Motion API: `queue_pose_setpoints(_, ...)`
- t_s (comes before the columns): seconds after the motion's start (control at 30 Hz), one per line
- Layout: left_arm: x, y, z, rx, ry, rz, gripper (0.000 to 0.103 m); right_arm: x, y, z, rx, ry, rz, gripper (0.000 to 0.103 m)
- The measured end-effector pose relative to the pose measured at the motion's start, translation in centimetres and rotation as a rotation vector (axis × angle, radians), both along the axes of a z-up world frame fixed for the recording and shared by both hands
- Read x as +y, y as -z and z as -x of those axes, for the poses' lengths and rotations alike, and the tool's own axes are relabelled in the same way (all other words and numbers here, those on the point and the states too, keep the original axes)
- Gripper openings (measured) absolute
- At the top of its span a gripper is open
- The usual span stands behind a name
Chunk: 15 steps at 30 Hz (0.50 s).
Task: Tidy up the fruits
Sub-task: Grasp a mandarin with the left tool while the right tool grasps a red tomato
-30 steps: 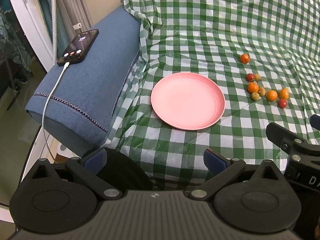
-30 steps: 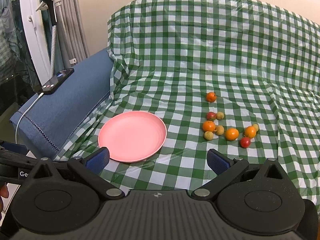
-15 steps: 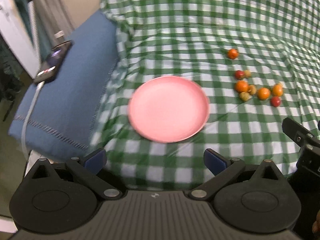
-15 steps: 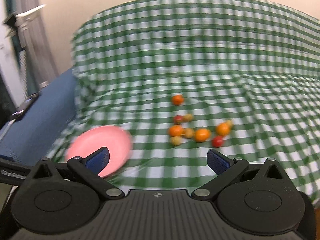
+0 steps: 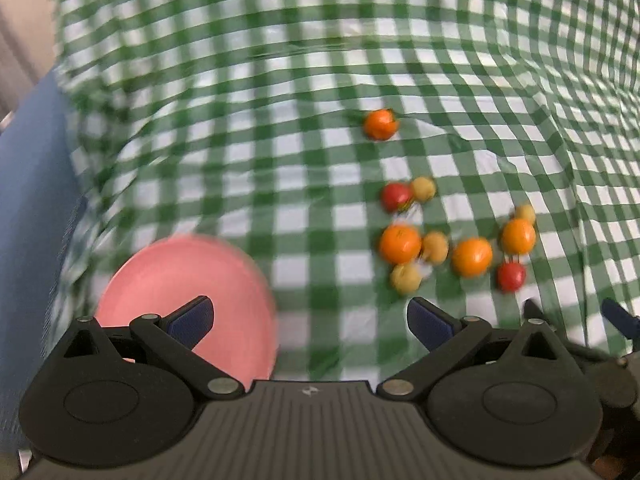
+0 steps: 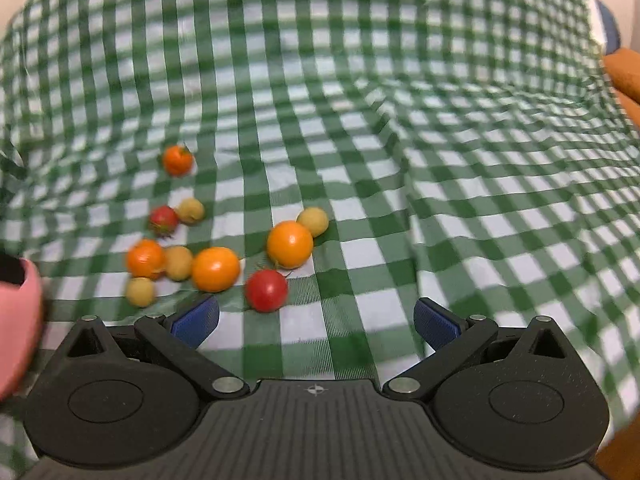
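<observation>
Several small fruits lie loose on the green checked cloth: orange ones (image 5: 400,243) (image 6: 215,269), red ones (image 6: 266,290) (image 5: 511,276) and small yellow ones (image 5: 405,278) (image 6: 313,221). One orange fruit (image 5: 381,124) (image 6: 177,160) lies apart, farther back. A pink plate (image 5: 176,280) sits left of the cluster; only its edge (image 6: 20,312) shows in the right wrist view. My left gripper (image 5: 310,320) is open and empty, between plate and fruits. My right gripper (image 6: 316,320) is open and empty, just short of the red fruit.
The green checked cloth (image 6: 440,160) is wrinkled and rises at the back. A blue cushion (image 5: 28,200) lies at the left. An orange object (image 6: 624,76) shows at the far right. The right gripper's tip (image 5: 616,316) shows in the left wrist view.
Both grippers have swung right and moved closer to the fruits. The plate has slid to the left of both views, and the phone is out of view. Both stay open.
</observation>
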<state>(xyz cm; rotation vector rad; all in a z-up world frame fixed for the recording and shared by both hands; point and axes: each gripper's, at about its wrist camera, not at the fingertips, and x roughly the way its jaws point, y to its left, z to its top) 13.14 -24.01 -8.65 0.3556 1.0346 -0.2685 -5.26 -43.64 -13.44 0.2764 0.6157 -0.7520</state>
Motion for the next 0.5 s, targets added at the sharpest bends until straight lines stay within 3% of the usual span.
queue_pose_setpoints(0.2,-4.7,5.0,-5.3,0.092,0.053,-0.025,0.103,-3.0,3.8,-4.5,0.080,-0.049,-0.056,0.102)
queue_pose_setpoints(0.27,-5.6,6.5,-6.5,0.105,0.062,-0.050,0.103,-2.6,4.4,-5.1,0.082,-0.069,0.029,0.102)
queue_pose_setpoints(0.4,-5.3,8.5,-8.1,0.122,0.055,-0.045,0.103,-3.1,4.6,-5.1,0.056,-0.090,0.044,0.102)
queue_pose_setpoints(0.5,-4.0,9.7,-9.3,0.181,0.018,-0.033,0.103,-3.2,4.7,-5.1,0.047,-0.086,0.062,0.102)
